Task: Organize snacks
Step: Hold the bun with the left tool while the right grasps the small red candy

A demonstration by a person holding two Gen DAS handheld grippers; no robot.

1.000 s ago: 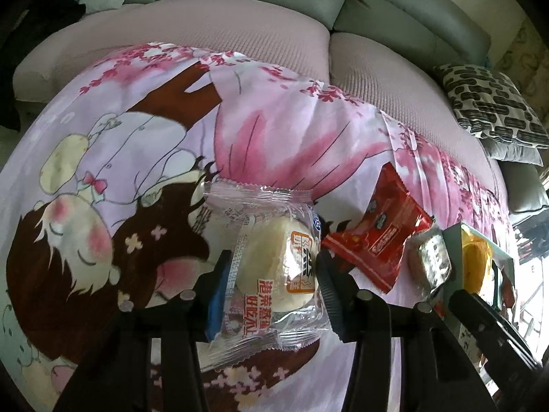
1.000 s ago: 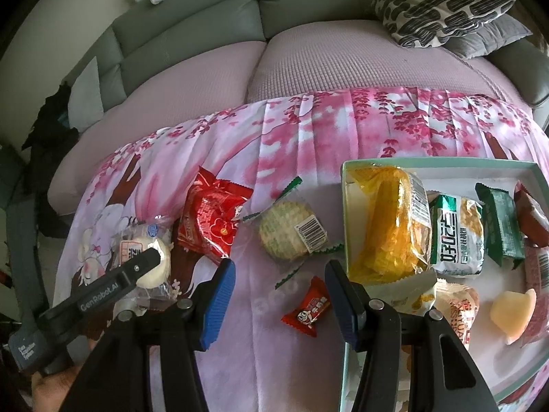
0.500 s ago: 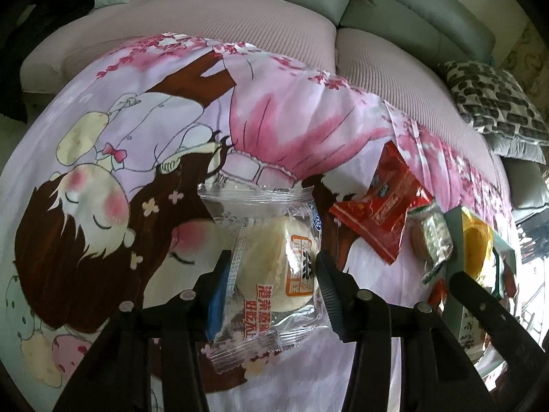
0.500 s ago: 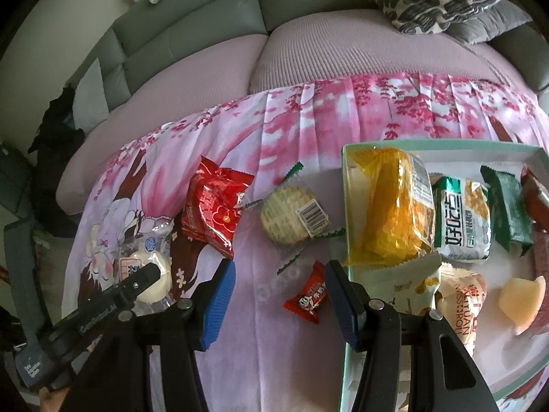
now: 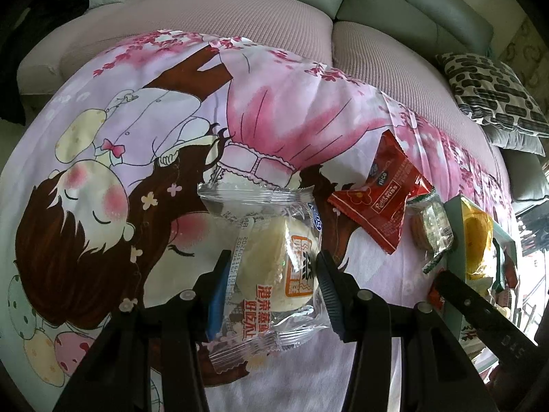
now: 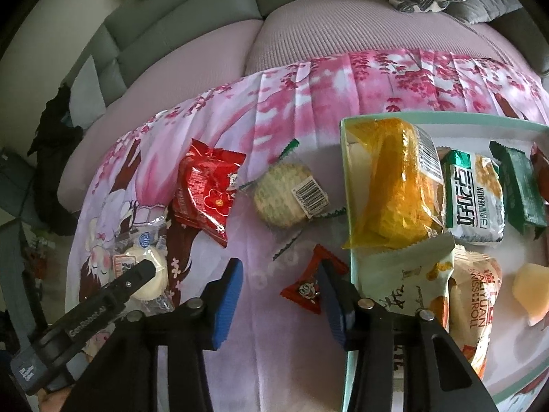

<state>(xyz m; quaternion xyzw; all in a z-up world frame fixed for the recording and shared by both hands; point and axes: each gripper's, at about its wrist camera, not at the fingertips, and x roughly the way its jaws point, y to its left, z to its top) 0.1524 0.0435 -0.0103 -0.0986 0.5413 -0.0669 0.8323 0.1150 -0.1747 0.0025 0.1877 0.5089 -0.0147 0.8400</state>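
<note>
My left gripper (image 5: 271,295) is shut on a clear packet with a white steamed cake (image 5: 274,264), holding it just over the pink cartoon blanket (image 5: 137,171). The same gripper (image 6: 113,295) and cake (image 6: 147,271) show at the lower left of the right wrist view. My right gripper (image 6: 279,274) hangs over a small red candy (image 6: 303,290); its jaws are closing, the right pad at the candy's edge, the left pad still apart. A mint-green tray (image 6: 346,240) with several snack packets lies just right of it.
A red packet (image 6: 206,192) and a round cracker packet (image 6: 288,199) lie on the blanket between the two grippers. A yellow packet (image 6: 394,185) fills the tray's left end. Sofa cushions (image 5: 206,17) and a patterned pillow (image 5: 494,92) lie behind.
The right jaws have narrowed around the small red candy and come closer to it. The left gripper keeps its hold on the cake packet and has barely shifted.
</note>
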